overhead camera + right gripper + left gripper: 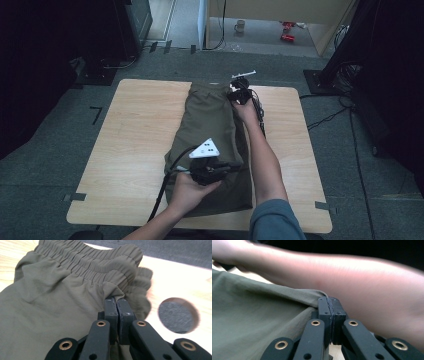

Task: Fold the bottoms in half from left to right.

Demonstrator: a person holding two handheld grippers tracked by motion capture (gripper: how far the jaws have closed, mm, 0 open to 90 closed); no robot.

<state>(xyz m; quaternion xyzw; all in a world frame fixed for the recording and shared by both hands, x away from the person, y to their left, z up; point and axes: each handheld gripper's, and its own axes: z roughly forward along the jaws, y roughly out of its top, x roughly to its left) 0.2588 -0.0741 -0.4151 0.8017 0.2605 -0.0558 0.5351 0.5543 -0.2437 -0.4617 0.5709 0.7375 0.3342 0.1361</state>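
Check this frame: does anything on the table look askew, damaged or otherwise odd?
Nothing damaged or spilled. The olive shorts lie folded lengthwise on the table, with the waistband bunched where the right tool pinches it. The left tool is shut on the fabric's edge near the hem end.

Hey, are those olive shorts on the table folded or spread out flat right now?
Folded lengthwise: the shorts form one narrow strip, both grippers pinching an edge.
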